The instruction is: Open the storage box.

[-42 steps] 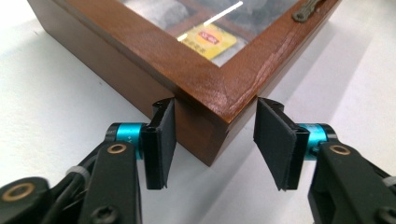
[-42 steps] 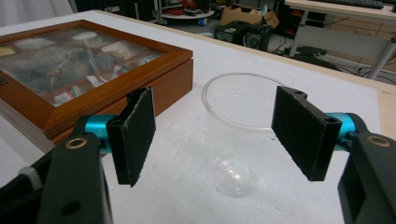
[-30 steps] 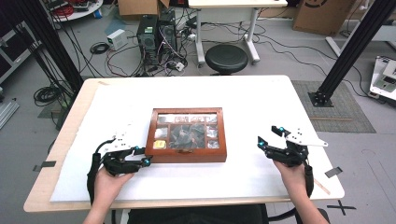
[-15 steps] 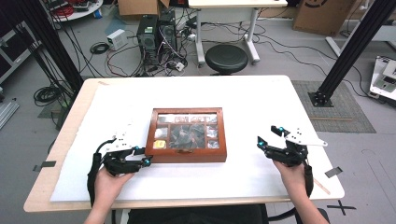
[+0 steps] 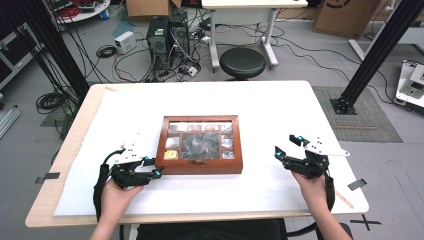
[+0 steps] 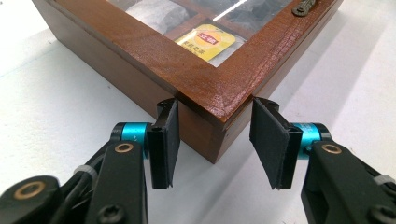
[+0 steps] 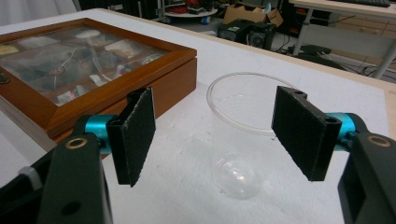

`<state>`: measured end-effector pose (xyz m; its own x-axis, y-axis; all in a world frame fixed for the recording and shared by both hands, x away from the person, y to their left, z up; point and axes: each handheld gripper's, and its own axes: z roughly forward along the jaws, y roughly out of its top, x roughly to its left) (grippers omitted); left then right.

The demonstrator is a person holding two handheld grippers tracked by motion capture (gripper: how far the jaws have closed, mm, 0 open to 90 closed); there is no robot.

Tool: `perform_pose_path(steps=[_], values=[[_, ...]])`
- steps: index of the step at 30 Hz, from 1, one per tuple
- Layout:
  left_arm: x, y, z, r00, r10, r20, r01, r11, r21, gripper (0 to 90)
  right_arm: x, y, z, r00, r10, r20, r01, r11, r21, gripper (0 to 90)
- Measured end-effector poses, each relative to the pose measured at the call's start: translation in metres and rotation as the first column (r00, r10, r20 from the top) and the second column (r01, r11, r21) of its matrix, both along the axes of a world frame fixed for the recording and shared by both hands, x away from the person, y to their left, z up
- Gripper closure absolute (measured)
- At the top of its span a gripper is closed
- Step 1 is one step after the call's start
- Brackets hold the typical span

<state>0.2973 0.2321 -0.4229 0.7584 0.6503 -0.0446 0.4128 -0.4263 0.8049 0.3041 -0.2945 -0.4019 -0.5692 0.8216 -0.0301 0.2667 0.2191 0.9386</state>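
A brown wooden box (image 5: 200,167) with a glass lid lies shut in the middle of the table, with tea bags inside, one of them yellow (image 6: 208,42). My left gripper (image 5: 154,167) is at the box's front left corner. In the left gripper view its jaws (image 6: 215,107) straddle that corner of the box (image 6: 154,51), and both pad tips touch the wood. My right gripper (image 5: 286,145) is right of the box with its jaws wide apart. In the right gripper view a clear plastic cup (image 7: 238,149) stands upright just beyond the gripper (image 7: 215,100), beside the box (image 7: 159,77).
A white sheet (image 5: 280,110) covers most of the table top. Past the far edge stand a black stool (image 5: 245,62), computer towers (image 5: 167,35) and loose cables on the floor. A black frame post (image 5: 372,55) rises at the right.
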Motion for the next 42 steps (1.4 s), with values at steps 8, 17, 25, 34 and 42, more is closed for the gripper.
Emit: perform_pose_path(steps=[8, 17, 25, 34, 42], values=[[0.0, -0.008, 0.002, 1.0, 0.004, 0.004, -0.004, 0.9968, 0.08, 49.3, 0.0, 0.0, 0.0, 1.0, 0.004, -0.001, -0.004, 1.0, 0.0, 30.9], [0.0, -0.002, 0.005, 1.0, 0.003, 0.002, -0.003, 0.9999, 0.016, 54.9, 0.0, 0.001, 0.0, 1.0, 0.004, 0.0, -0.004, 1.0, -0.003, 31.0], [-0.003, -0.003, 0.009, 0.9993, 0.008, 0.036, -0.008, 0.9998, 0.02, 58.8, 0.0, 0.001, 0.0, 1.0, 0.002, 0.002, -0.002, 1.0, -0.003, 31.0], [-0.009, -0.004, 0.017, 0.9932, 0.074, 0.09, -0.07, 0.9965, -0.046, 59.0, 0.0, 0.001, 0.0, 1.0, 0.003, 0.005, -0.003, 1.0, -0.001, 31.0], [-0.012, -0.007, 0.024, 0.9807, 0.128, 0.148, -0.121, 0.9912, -0.053, 53.9, 0.0, 0.002, 0.0, 1.0, 0.003, 0.007, -0.003, 1.0, -0.002, 30.9]])
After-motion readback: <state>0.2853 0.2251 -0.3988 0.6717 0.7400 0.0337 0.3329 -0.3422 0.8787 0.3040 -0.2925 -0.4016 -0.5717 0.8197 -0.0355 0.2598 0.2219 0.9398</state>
